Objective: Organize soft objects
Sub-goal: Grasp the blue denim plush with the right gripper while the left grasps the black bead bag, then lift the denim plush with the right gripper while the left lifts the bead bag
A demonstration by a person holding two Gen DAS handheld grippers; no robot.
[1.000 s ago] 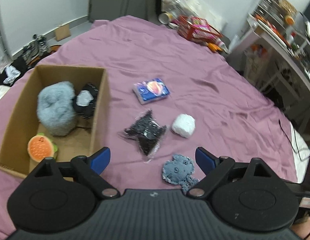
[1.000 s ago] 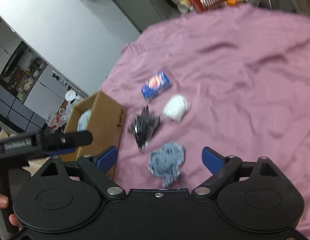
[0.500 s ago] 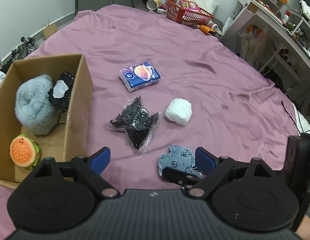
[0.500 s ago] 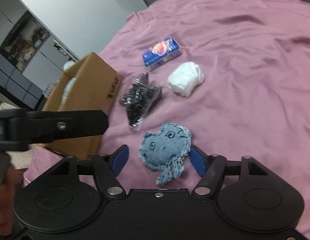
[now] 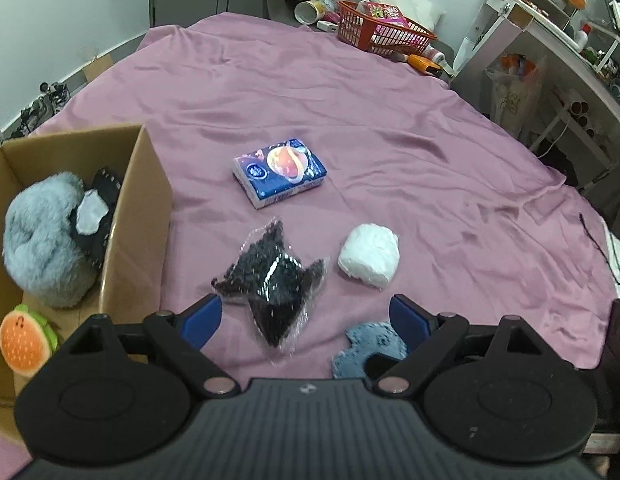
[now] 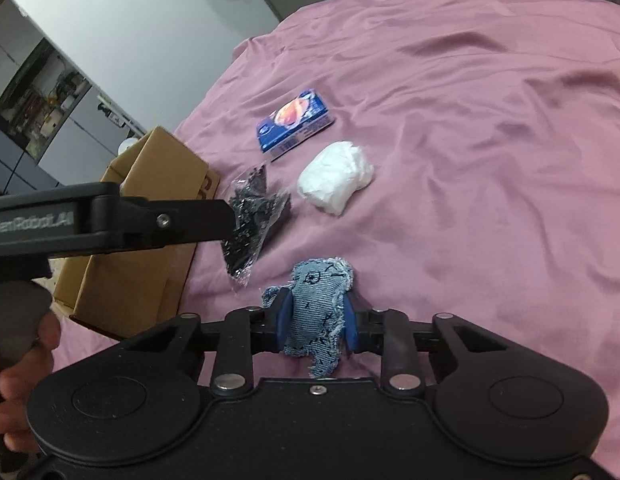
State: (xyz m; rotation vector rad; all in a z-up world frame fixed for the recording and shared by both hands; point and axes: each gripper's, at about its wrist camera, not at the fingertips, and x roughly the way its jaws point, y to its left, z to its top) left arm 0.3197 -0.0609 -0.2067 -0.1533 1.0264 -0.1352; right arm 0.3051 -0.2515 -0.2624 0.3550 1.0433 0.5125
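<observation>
Denim toy sits pinched between the blue pads of my right gripper, low over the purple bedspread, and I can't tell whether it has left the cloth. Its long axis runs away from my camera: the stitched eye end points forward toward the white bundle, the frayed tail hangs back toward the gripper body. My left gripper hovers with its jaws spread wide and nothing between them, above the black item in clear wrap.

I judge the job partly done. In the cardboard box on the left already lie a grey fluffy toy, a black-and-white piece and a burger plush. On the bedspread there remain the wrapped black item, the white bundle and a blue tissue pack, well apart from each other, plus the denim toy I'm holding, which I'd carry to the box first
</observation>
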